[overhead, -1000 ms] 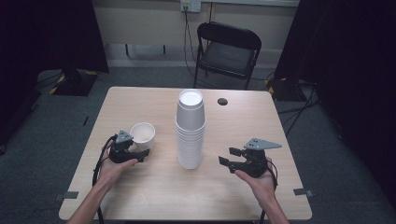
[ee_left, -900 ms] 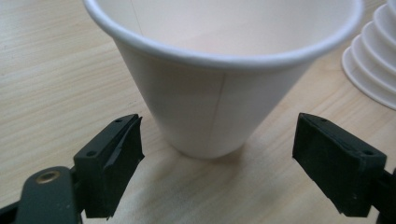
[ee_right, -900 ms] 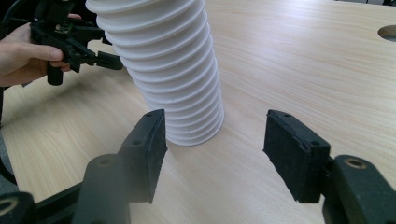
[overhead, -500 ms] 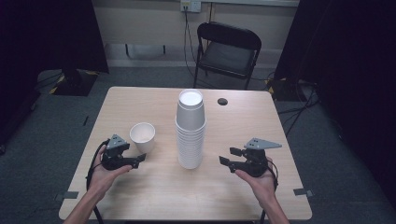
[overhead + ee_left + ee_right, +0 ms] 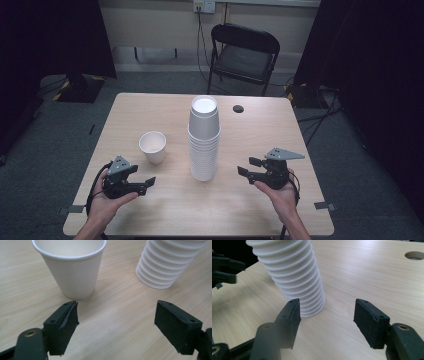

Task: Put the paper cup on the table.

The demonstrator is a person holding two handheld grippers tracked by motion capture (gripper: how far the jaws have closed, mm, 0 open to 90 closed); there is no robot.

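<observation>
A single white foam cup (image 5: 153, 146) stands upright, mouth up and empty, well left of the tall stack of inverted white cups (image 5: 203, 139); the stack stands straight, ribbed by nested rims.

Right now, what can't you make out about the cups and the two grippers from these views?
- Single cup: left gripper view, its far rim is cut off by the top edge.
- Stack of cups: both gripper views cut off its top; the cup count is too fine to tell in the high view.
- Left gripper: high view, the jaw gap is too small to judge.
- Right gripper: high view, likewise.
</observation>
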